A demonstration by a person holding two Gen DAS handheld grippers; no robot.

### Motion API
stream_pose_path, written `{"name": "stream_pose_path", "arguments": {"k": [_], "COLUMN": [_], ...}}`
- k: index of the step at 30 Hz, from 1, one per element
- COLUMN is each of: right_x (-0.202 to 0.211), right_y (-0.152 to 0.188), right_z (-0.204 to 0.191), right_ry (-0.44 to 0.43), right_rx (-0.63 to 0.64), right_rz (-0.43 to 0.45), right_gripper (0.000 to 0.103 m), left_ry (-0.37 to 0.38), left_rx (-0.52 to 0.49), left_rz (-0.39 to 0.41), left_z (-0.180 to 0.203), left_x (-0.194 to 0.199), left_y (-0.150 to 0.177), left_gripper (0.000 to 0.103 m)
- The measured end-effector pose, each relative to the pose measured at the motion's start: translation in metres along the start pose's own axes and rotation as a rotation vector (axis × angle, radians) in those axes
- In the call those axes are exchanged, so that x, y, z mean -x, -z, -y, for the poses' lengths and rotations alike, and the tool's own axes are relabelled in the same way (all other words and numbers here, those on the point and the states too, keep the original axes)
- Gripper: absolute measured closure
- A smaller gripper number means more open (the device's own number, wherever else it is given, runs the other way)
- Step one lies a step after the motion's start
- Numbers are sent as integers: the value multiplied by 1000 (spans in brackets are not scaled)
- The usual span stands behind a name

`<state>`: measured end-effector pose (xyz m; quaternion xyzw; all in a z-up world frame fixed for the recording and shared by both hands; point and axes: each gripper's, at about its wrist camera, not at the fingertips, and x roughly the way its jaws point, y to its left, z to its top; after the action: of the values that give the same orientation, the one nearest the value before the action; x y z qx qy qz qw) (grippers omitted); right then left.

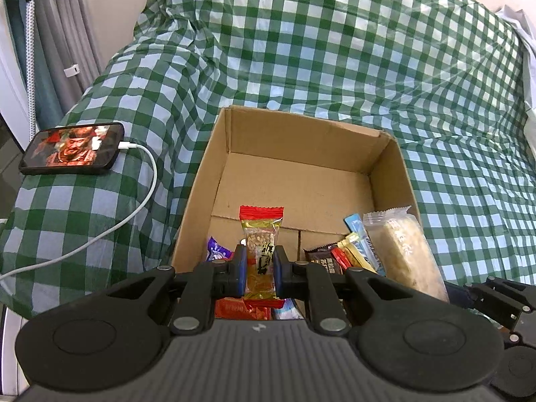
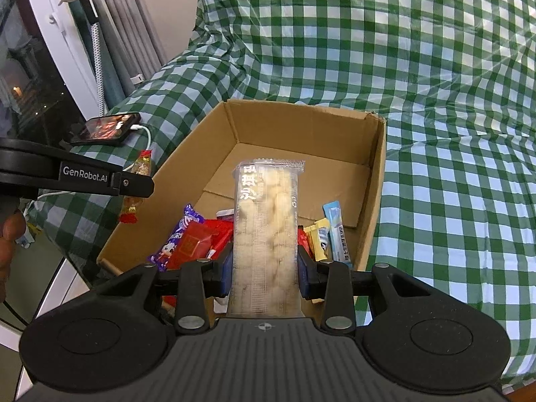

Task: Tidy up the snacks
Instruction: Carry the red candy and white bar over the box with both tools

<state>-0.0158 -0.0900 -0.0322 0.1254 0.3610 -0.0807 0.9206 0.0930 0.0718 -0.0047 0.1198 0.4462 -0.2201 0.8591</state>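
Left wrist view: your left tool (image 1: 260, 269) is nearly shut, pinching a peanut bar (image 1: 260, 251) upright by its middle, over the box's (image 1: 392, 154) near end. In the right wrist view your right tool (image 2: 264, 264) is part open and clamped on the flanks of a clear pastry pack (image 2: 268, 214), which points toward the box's far wall. The other snacks (image 2: 191, 238) crowd the near end; the far floor is bare. I'd carry both toward that bare far half and lower them close to the cardboard before letting go. Keep the tools apart, as they hang just beside each other. The pastry looks crumbly, so don't squeeze harder.
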Motion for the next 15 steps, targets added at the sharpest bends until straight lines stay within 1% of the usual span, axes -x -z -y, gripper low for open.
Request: {"name": "stream_pose_path", "arguments": {"k": [15], "right_x": [-47], "right_y": [-15], "right_z": [10], "right_ry": [9], "right_rx": [-37], "right_rz": [-46], "right_gripper": [65], "left_ry": [-20], "left_rx": [-6], "left_rz": [-58], "left_z": [-3], "left_x": [-53], "left_y": [-18], "left_gripper": [86]}}
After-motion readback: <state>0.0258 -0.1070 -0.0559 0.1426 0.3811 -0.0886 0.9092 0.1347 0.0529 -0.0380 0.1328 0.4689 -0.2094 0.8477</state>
